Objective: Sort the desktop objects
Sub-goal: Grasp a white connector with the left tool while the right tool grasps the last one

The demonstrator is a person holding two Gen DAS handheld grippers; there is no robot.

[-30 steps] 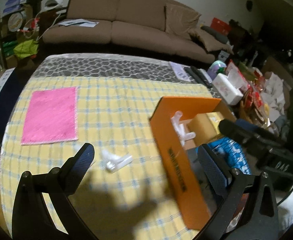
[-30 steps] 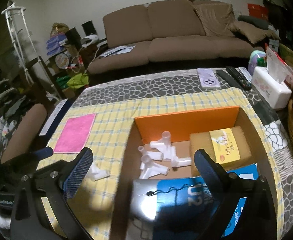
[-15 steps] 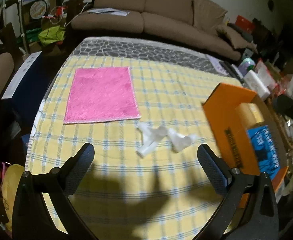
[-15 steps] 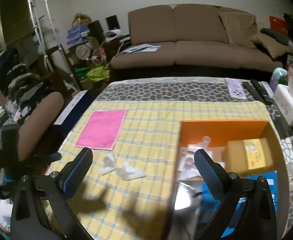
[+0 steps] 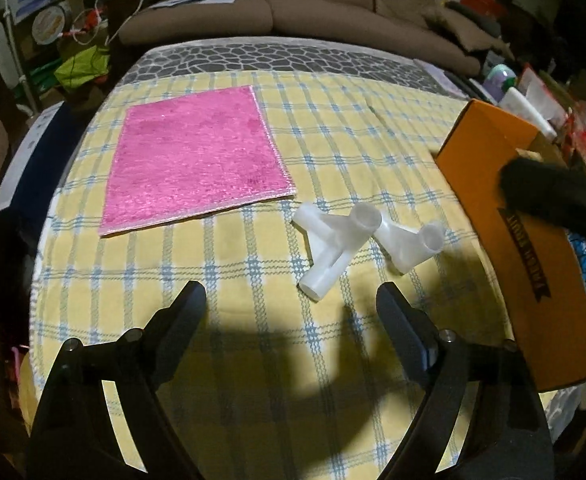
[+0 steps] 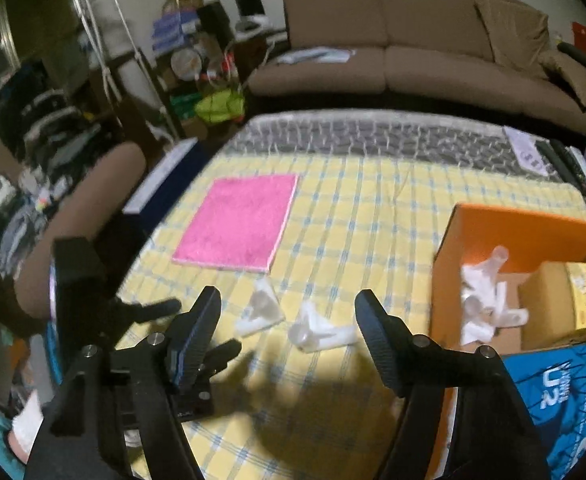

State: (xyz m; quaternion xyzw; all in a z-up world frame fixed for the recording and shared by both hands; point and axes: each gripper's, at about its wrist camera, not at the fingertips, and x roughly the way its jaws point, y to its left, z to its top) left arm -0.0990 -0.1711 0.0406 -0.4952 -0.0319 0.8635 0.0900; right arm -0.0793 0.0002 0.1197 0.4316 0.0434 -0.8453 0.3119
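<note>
Both the left gripper (image 5: 291, 304) and right gripper (image 6: 289, 312) hover with fingers spread, empty, above two white pipe connectors (image 5: 335, 240) beside the orange box (image 5: 493, 168).

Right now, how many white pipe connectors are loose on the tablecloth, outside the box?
2. One connector lies just off the pink cloth's corner; the other connector touches it, nearer the orange box. More lie inside the box.

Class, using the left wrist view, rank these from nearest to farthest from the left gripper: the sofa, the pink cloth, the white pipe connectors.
From the left gripper:
1. White pipe connectors, just ahead, slightly right, on the checked tablecloth.
2. Pink cloth, farther ahead, to the left.
3. Sofa, beyond the table's far edge.
</note>
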